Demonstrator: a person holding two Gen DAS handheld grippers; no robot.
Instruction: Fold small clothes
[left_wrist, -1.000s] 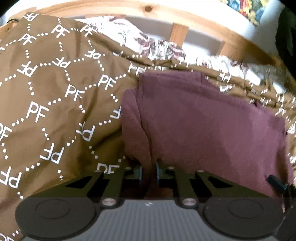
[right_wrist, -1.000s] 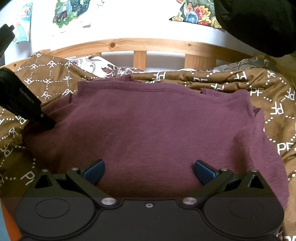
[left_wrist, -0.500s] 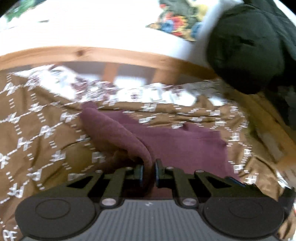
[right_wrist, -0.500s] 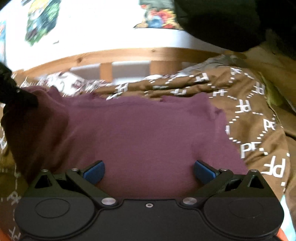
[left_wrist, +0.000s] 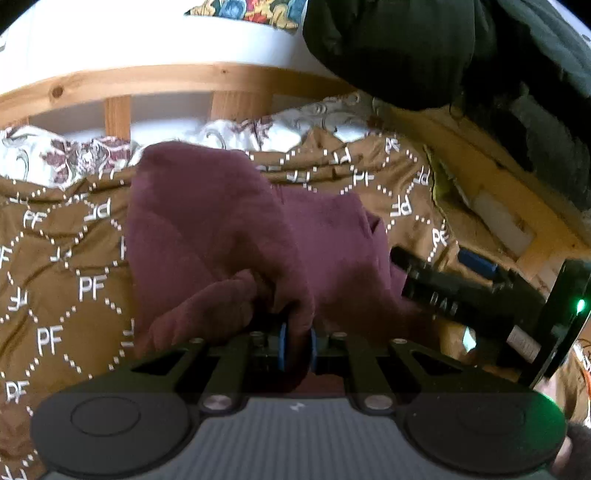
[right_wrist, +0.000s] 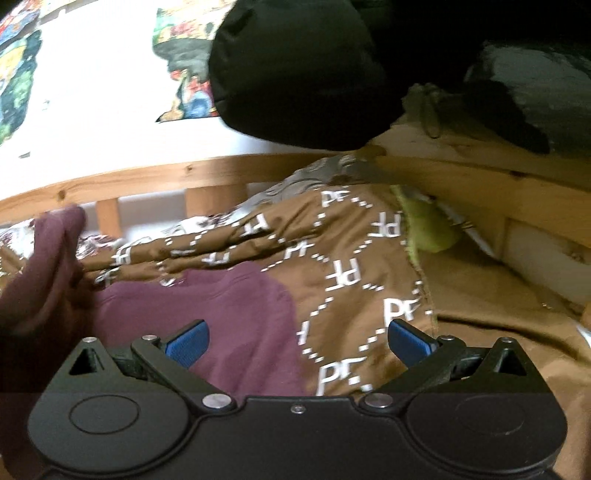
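A maroon garment (left_wrist: 221, 229) lies on a brown bedspread printed with white letters (left_wrist: 55, 295). My left gripper (left_wrist: 295, 345) is shut on a bunched fold of it, and the lifted cloth drapes up and over the flat part. In the right wrist view the same garment (right_wrist: 229, 321) lies low at the left, with its raised fold at the far left edge. My right gripper (right_wrist: 297, 341) stands open above the garment's right edge and the bedspread (right_wrist: 351, 280), nothing between its blue pads. That right gripper (left_wrist: 461, 291) also shows at the right of the left wrist view.
A wooden bed rail (left_wrist: 166, 79) runs along the back, with a white wall behind it. A floral sheet (left_wrist: 55, 155) lies under the rail. A dark bulky object (right_wrist: 295, 74) hangs at the upper right. A yellow-green cloth (right_wrist: 432, 229) lies by the wooden side board.
My left gripper has carried the garment's left side up and over to the right, folding it onto the rest. My right gripper has swung right, off the garment's middle to its right edge.
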